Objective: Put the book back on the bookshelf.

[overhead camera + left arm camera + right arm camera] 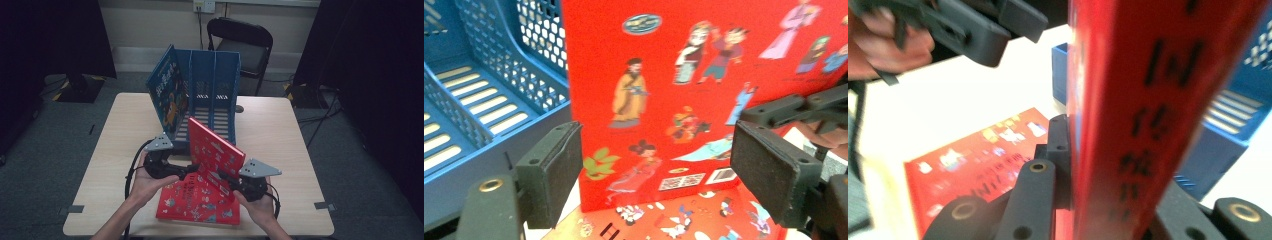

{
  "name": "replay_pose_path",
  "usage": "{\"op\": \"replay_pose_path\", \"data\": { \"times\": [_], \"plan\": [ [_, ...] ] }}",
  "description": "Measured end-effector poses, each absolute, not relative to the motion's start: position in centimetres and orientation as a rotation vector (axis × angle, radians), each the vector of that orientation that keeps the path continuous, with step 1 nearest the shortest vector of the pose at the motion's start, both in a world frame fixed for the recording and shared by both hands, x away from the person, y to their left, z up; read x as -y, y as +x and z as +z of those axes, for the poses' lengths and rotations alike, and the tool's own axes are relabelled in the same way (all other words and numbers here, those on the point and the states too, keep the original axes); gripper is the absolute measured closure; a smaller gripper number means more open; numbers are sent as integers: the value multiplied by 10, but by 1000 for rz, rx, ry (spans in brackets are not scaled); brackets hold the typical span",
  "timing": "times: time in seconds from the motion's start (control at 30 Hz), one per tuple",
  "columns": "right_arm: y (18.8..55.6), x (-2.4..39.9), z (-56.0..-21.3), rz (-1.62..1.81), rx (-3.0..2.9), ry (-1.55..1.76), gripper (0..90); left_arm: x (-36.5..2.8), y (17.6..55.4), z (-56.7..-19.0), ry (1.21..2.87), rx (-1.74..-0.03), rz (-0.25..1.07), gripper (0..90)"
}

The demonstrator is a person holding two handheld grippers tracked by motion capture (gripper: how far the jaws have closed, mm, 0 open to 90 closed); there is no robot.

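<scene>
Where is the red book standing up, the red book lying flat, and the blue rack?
Upright red book (216, 150), high view, cover.
Flat red book (197, 204), high view, cover.
Blue rack (215, 75), high view, back wall.

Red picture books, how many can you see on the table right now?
2. One red picture book stands tilted up, clamped by the right gripper. The other red picture book lies flat on the wooden table beneath it. More could hide underneath.

A black folding chair (243, 42) stands behind the pale wooden tabletop (280, 131), a wall socket (204, 5) above it, grey carpet (45, 165) all round, cables (320, 120) trailing right
</scene>
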State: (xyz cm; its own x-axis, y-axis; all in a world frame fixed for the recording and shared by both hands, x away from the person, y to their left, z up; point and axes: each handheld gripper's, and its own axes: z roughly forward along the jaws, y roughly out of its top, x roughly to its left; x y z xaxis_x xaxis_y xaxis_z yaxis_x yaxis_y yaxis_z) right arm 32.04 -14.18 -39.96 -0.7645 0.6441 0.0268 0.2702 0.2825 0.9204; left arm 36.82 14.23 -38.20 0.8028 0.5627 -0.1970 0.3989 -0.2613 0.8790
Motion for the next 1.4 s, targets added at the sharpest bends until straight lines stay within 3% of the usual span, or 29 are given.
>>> {"op": "replay_pose_path", "data": {
  "times": [0.27, 0.43, 0.73, 1.13, 1.27, 1.4],
  "plan": [
    [316, 138, -400, 1525, -2283, 706, 805, -149, 371, -383, 1880, -726, 178, 201],
    [317, 136, -400, 1505, -2308, 667, 799, -148, 368, -383, 1902, -697, 205, 268],
    [322, 135, -393, 1585, -2274, 689, 728, -146, 368, -382, 1907, -696, 212, 277],
    [327, 130, -385, 1591, -2265, 655, 803, -146, 368, -382, 1897, -713, 234, 277],
    [329, 131, -386, 1597, -2269, 658, 804, -151, 366, -383, 1881, -755, 260, 192],
    [328, 132, -386, 1599, -2264, 664, 804, -160, 361, -390, 1907, -786, 281, 162]
  ]
}}
